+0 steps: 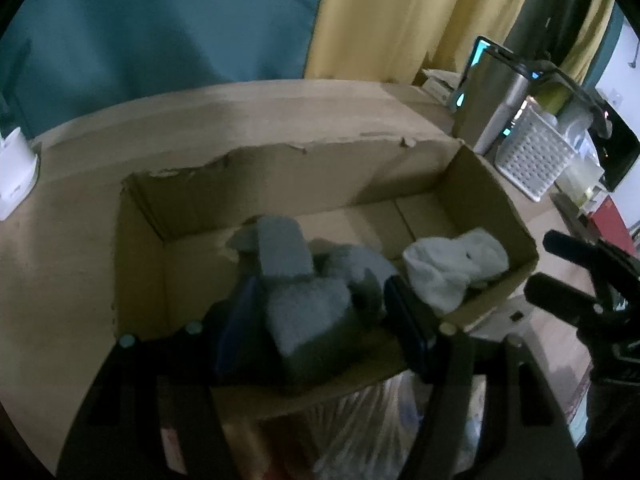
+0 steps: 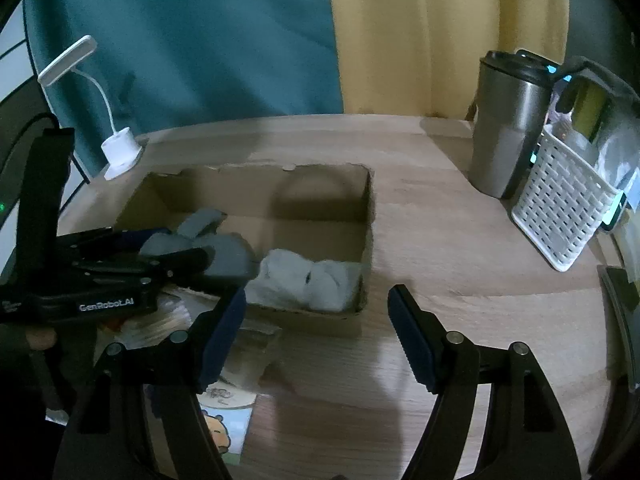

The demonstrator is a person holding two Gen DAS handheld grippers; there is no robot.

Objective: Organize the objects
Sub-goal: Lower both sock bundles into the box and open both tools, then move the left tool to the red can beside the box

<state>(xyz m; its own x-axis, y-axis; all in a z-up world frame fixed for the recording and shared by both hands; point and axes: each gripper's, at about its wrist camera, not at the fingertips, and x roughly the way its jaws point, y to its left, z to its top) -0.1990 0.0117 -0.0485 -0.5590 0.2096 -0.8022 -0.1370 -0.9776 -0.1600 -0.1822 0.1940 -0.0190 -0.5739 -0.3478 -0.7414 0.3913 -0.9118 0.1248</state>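
An open cardboard box [image 1: 280, 176] sits on the wooden table. My left gripper [image 1: 320, 284] is shut on a bundle of grey socks [image 1: 308, 308], held just above the box's near left part. A white sock [image 1: 456, 268] lies loose in the box's near right corner. In the right wrist view, the left gripper [image 2: 188, 248] comes in from the left with the grey socks [image 2: 228, 256] over the box [image 2: 370, 216]. My right gripper [image 2: 318, 292] stands open and empty by the box's near right corner, just in front of the white sock [image 2: 308, 280].
A steel tumbler [image 2: 504, 128] and a white slotted basket [image 2: 560, 216] stand at the table's right. A white desk lamp [image 2: 120, 152] stands at the back left. A clear plastic bag [image 1: 360, 420] and a cartoon-bear card [image 2: 228, 428] lie in front of the box.
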